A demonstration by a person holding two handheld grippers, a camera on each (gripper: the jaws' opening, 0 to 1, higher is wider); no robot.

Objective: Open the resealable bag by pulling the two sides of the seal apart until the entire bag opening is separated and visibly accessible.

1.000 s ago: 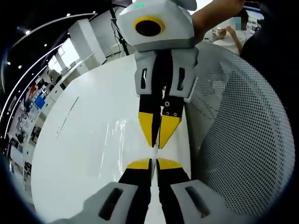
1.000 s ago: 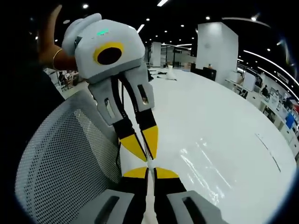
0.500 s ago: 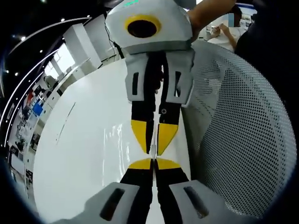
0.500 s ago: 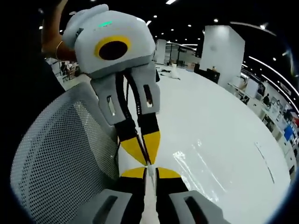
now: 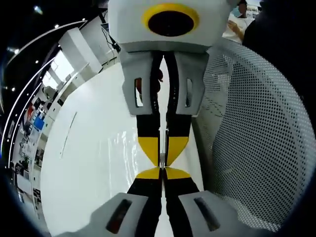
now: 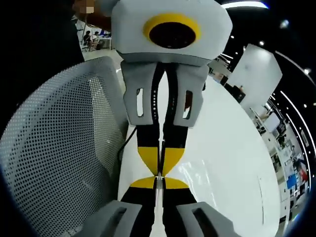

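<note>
The clear resealable bag (image 5: 120, 148) lies on the white table, showing mostly as glints; in the right gripper view the bag (image 6: 200, 173) glints just right of the jaws. My left gripper (image 5: 162, 172) rises from the bottom of the left gripper view, shut, with a thin clear edge of the bag pinched in its yellow tips. My right gripper (image 5: 162, 160) faces it from above, also shut, tip to tip. In the right gripper view my right gripper (image 6: 159, 180) is at the bottom and the left gripper (image 6: 160, 168) meets it from above. The seal itself is hidden between the tips.
A white mesh chair back (image 5: 252, 138) stands close beside the grippers, on the left of the right gripper view (image 6: 54, 148). The white table (image 5: 79, 168) stretches away on the other side. A person's hand (image 6: 91, 15) holds the left gripper. Office furniture is far behind.
Both views have rolled, so each opposing gripper now stands straight and nearer, in line with the view's own jaws. The tips stay pinched together at the same spot.
</note>
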